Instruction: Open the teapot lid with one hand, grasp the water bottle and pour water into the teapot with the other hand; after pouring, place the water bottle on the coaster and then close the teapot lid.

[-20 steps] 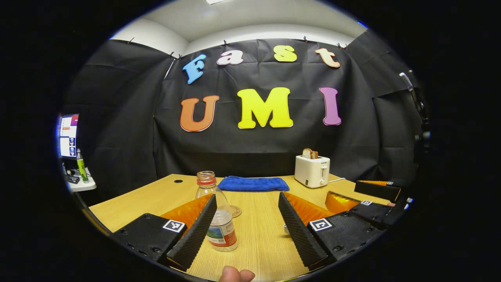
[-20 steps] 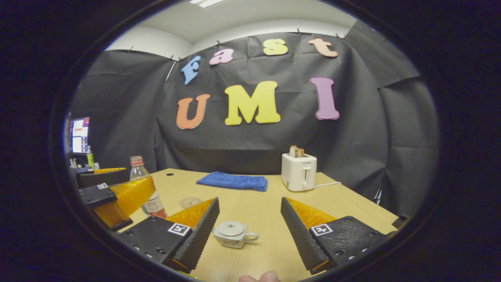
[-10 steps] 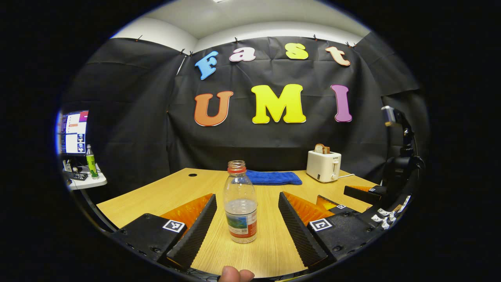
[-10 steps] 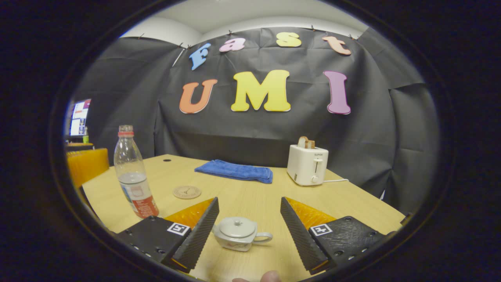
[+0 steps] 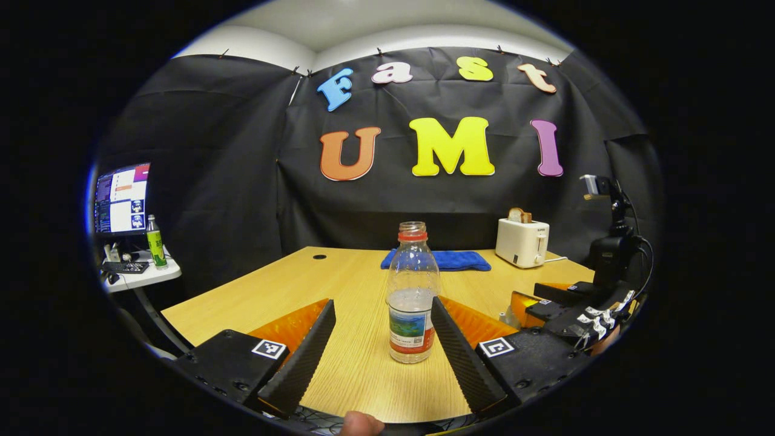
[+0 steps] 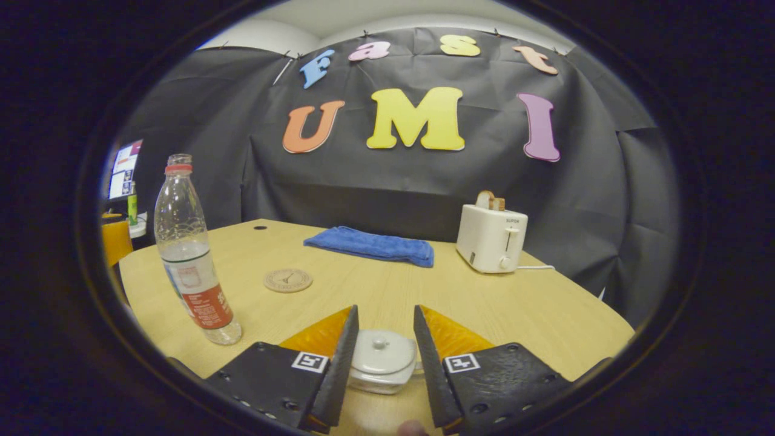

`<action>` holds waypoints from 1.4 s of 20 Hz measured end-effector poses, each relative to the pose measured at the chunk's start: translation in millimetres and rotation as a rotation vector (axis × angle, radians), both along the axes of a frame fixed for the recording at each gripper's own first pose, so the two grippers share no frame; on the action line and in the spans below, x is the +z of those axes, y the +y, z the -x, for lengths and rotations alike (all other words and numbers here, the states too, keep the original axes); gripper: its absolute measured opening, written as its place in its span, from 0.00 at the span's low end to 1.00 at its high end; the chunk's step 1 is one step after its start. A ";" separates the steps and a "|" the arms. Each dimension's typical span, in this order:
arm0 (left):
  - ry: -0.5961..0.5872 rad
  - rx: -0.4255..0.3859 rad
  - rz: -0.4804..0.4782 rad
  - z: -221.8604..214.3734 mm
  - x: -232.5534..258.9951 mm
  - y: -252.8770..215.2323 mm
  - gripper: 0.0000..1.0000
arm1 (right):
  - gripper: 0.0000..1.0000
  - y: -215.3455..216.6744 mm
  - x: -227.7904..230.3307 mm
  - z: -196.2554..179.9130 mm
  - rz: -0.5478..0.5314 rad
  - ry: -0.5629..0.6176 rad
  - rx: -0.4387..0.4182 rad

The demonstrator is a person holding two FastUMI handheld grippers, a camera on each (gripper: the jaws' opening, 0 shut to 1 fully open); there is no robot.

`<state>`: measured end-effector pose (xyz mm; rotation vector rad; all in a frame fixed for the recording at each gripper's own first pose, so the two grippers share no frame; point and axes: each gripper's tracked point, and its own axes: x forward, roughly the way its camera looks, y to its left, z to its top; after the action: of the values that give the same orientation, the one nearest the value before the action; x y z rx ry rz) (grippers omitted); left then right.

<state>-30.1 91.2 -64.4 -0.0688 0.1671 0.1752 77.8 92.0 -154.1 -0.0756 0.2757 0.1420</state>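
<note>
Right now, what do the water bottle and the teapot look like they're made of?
Water bottle: clear thin plastic, probably; the table shows through it, and it has a printed label band. Teapot: pale, smooth, slightly glossy, likely glazed ceramic, with a small knob on its lid.

Coaster right of bottle, towel behind

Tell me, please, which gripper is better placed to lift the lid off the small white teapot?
The right gripper: its fingers already flank the small white ceramic teapot, whose lid sits between them. The left gripper is open around the clear plastic water bottle, which suits pouring.
</note>
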 end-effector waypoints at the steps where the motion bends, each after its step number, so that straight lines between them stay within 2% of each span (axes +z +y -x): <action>1: 0.005 -0.008 0.010 -1.4 -3.9 -2.5 0.99 | 0.49 -0.7 0.6 0.0 0.002 0.002 -0.006; 2: 0.012 -0.015 0.019 -3.0 -7.5 -3.7 0.99 | 0.37 -5.0 2.9 -1.2 0.013 -0.004 -0.023; 3: 0.016 -0.021 0.025 -5.1 -12.0 -5.4 0.99 | 0.30 -7.4 1.1 -2.7 0.012 0.000 -0.032; 4: 0.021 -0.029 0.029 -6.5 -16.8 -7.1 0.99 | 0.17 -7.3 -0.5 -2.4 0.005 0.007 -0.033; 6: 0.037 -0.045 0.036 -13.3 -29.7 -10.0 0.99 | 0.15 -2.0 -3.1 -10.8 -0.008 0.019 -0.010; 7: 0.046 -0.054 0.044 -17.1 -37.1 -12.3 0.99 | 0.01 -4.3 -2.6 0.1 0.000 0.016 -0.010; 10: 0.073 -0.075 0.069 -27.6 -55.9 -18.9 1.00 | 0.01 -0.1 0.5 0.5 0.033 0.005 0.012; 18: 0.067 -0.107 0.099 -47.8 -64.6 -27.8 1.00 | 0.00 -4.7 29.9 1.6 -0.040 -0.009 0.065; 22: 0.068 -0.107 0.083 -56.4 -66.4 -26.7 1.00 | 0.00 -21.1 60.9 15.9 -0.034 -0.063 0.066; 28: 0.110 -0.107 0.066 -61.6 -69.6 -25.6 1.00 | 0.00 -54.4 69.7 38.2 -0.011 -0.075 0.051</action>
<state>31.6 65.6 -134.0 -0.1158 0.2855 0.0667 39.6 37.6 -84.3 -0.0774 0.1980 0.1912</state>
